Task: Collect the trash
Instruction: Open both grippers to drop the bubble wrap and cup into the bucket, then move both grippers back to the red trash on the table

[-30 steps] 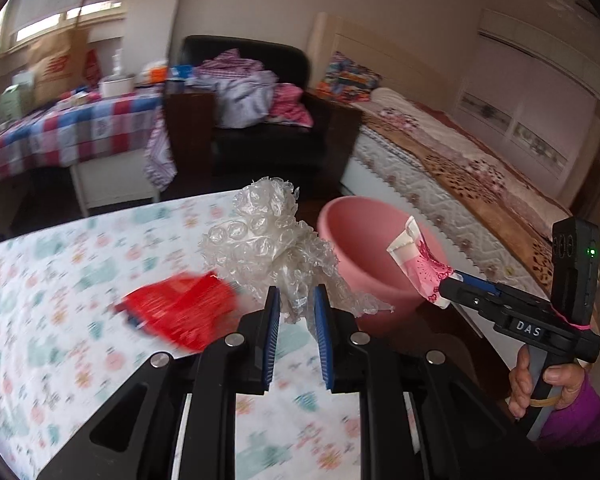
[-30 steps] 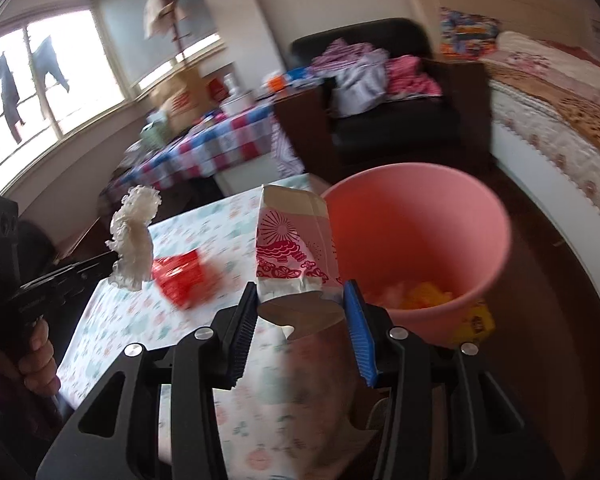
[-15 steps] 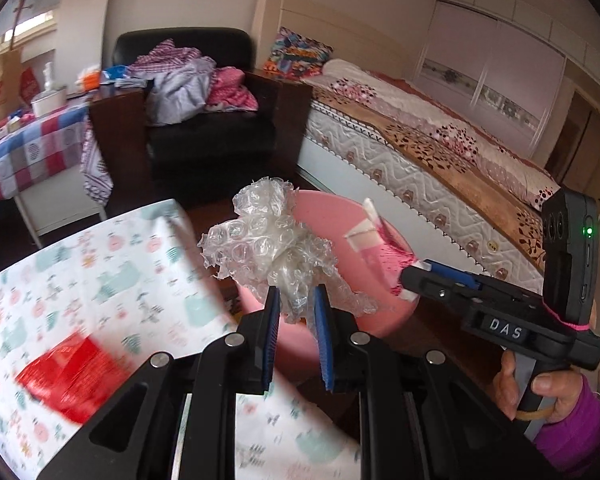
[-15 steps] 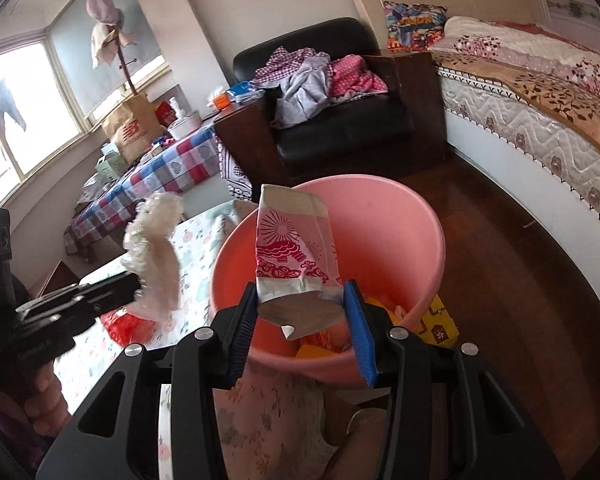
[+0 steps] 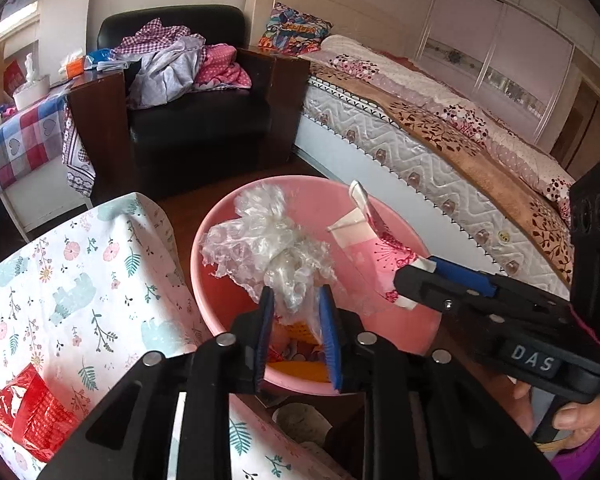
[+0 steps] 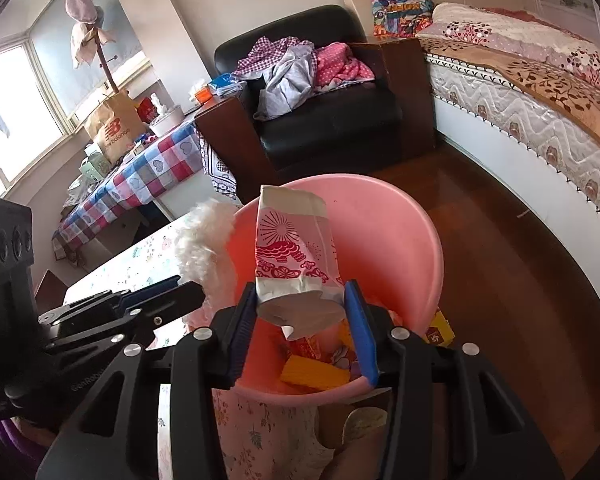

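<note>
Bubble wrap [image 5: 268, 248] sits between opening left gripper [image 5: 296, 312] jaws, seemingly loose, over pink bin [image 5: 396, 332]; paper bag [image 6: 292, 256] is clamped by right gripper [image 6: 300, 312].

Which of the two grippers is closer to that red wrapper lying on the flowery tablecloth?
Left. The left gripper hangs over the pink bin beside the table, its jaws opening around bubble wrap; the red wrapper lies on its side. The right gripper, holding a paper bag, is farther across the bin.

glossy plastic bucket [image 5: 220, 240] (smooth), crinkly clear bubble wrap [image 5: 268, 248], paper carton [image 6: 292, 256].
</note>
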The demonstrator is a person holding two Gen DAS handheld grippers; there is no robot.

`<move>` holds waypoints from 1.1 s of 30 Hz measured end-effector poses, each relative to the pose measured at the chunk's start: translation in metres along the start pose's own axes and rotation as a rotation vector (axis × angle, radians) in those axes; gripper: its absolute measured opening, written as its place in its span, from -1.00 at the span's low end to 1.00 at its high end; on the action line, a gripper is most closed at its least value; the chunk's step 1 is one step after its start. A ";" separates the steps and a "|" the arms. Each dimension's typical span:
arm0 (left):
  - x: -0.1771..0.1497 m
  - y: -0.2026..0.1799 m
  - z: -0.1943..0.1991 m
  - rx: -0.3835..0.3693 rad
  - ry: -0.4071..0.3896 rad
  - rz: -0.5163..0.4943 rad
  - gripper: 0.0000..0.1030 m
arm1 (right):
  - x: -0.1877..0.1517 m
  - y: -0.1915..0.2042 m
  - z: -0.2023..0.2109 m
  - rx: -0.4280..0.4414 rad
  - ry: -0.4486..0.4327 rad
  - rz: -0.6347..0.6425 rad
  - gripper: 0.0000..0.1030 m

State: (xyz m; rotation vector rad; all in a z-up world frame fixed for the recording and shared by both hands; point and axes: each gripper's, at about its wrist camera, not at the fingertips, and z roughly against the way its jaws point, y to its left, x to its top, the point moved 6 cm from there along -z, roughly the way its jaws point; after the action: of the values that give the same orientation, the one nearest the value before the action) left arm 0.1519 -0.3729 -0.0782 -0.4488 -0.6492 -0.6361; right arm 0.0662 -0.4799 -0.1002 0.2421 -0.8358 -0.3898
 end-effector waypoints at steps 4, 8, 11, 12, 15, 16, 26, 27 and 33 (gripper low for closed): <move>0.002 0.004 0.005 -0.007 -0.011 0.020 -0.30 | 0.001 0.002 0.002 0.008 -0.003 0.000 -0.12; 0.002 0.010 0.015 0.001 -0.031 0.025 -0.30 | 0.001 0.008 0.003 0.010 -0.010 0.016 -0.12; 0.001 0.013 0.024 0.003 -0.044 0.031 -0.30 | 0.000 0.011 0.007 0.010 -0.012 0.022 -0.12; 0.001 0.014 0.028 0.002 -0.050 0.034 -0.30 | 0.000 0.013 0.009 0.011 -0.015 0.024 -0.12; -0.002 0.018 0.041 0.003 -0.066 0.043 -0.30 | 0.001 0.021 0.018 -0.003 -0.035 0.048 -0.12; -0.003 0.021 0.046 0.003 -0.071 0.049 -0.30 | 0.001 0.024 0.022 -0.008 -0.044 0.062 -0.12; -0.035 0.053 0.117 0.070 -0.146 0.101 -0.17 | -0.007 0.048 0.048 -0.014 -0.108 0.120 -0.12; -0.042 0.061 0.127 0.086 -0.153 0.110 -0.17 | -0.009 0.051 0.048 -0.014 -0.109 0.127 -0.12; -0.087 0.108 0.171 0.179 -0.155 0.177 -0.16 | -0.020 0.064 0.035 -0.008 -0.081 0.151 -0.12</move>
State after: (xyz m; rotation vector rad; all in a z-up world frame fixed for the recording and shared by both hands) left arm 0.0989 -0.1638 -0.0346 -0.3858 -0.7964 -0.3743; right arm 0.0424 -0.4160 -0.0679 0.1548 -0.9256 -0.2624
